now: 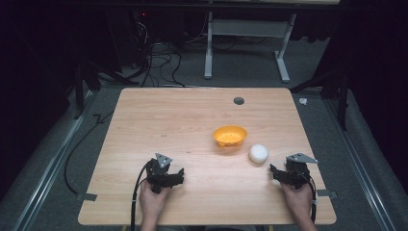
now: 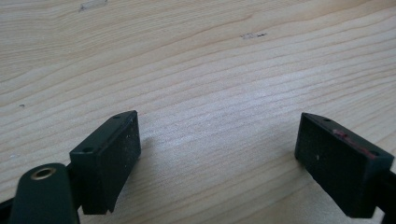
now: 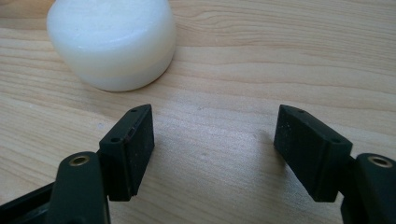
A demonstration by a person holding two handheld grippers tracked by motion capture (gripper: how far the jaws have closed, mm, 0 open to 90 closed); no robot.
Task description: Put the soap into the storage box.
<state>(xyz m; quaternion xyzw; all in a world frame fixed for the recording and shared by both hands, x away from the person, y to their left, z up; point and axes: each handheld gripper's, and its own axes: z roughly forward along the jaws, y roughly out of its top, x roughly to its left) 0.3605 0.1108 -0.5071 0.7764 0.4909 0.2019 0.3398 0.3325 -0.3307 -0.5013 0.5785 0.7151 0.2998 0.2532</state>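
Observation:
An orange bowl point(image 1: 230, 136) sits right of the table's middle. Just to its right and a little nearer lies a round white object point(image 1: 258, 153), which also appears at the upper left of the right gripper view point(image 3: 112, 39), beyond the jaws. My right gripper point(image 1: 275, 174) rests on the wood near the front right, a short way in front of the white object, open with nothing between its jaws point(image 3: 215, 149). My left gripper point(image 1: 179, 177) rests at the front left, open over bare wood point(image 2: 217, 158).
The wooden table point(image 1: 159, 115) has a small grey grommet hole point(image 1: 238, 100) near its far edge. Beyond the table stand a white desk frame point(image 1: 248, 33) and loose cables point(image 1: 159, 62) on the grey floor. Tape tabs stick out at the front corners.

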